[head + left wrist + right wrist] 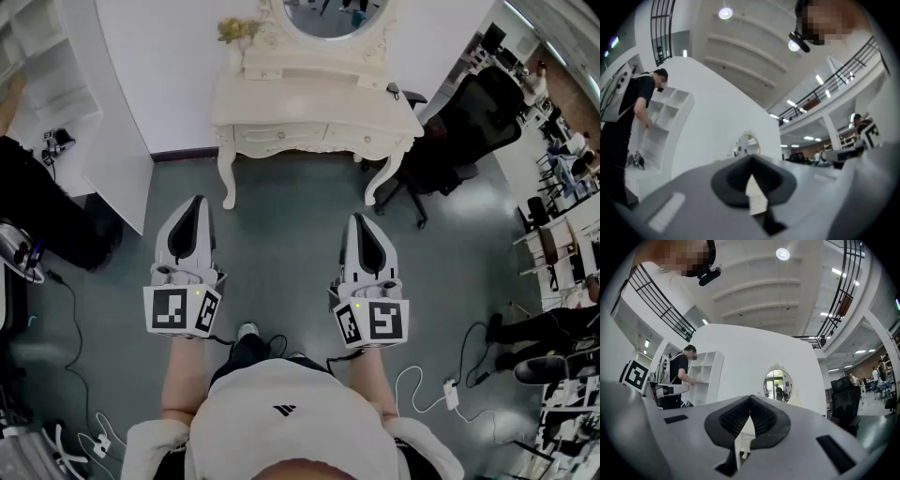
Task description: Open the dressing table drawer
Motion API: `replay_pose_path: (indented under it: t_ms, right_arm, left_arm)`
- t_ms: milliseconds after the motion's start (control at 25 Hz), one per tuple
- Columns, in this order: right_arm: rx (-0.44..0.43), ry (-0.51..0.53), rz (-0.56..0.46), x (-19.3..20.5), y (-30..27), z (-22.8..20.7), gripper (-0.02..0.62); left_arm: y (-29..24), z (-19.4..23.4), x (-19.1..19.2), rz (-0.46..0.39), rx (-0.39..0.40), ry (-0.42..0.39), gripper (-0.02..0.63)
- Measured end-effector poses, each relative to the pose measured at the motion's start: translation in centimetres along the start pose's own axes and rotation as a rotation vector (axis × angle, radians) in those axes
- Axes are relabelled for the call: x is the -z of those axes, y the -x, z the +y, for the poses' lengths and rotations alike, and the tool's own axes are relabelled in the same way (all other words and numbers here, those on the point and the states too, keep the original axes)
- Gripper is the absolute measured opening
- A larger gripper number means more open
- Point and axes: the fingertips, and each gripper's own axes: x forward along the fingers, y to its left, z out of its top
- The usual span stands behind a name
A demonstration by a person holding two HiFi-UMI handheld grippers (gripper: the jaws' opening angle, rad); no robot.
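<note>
The white dressing table (314, 103) has carved trim, curved legs and an oval mirror (335, 14), and it stands against the white wall on a smooth grey floor (281, 244), its drawer (279, 139) flush in the front. The left gripper (195, 202) and right gripper (359, 219), grey shells with black ribbed pads, are held side by side in front of the person, pointing at the table but well short of it. Both have their jaws pressed together with nothing between them.
</note>
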Motion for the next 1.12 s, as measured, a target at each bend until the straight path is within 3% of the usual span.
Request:
replay_pose_path:
  t_ms: [440,1120]
  right_arm:
    - [-0.005,-0.005,0.009,0.6,-1.2,0.7,0.002]
    - [0.062,-0.002,-0.024,2.0,-8.1,4.3,0.002]
  left_arm:
    - [-0.5,0.9,0.9,0.024,0.003,-0.016,0.009]
    - [-4.8,8.9,2.2,0.017,0.042,0.004,0.009]
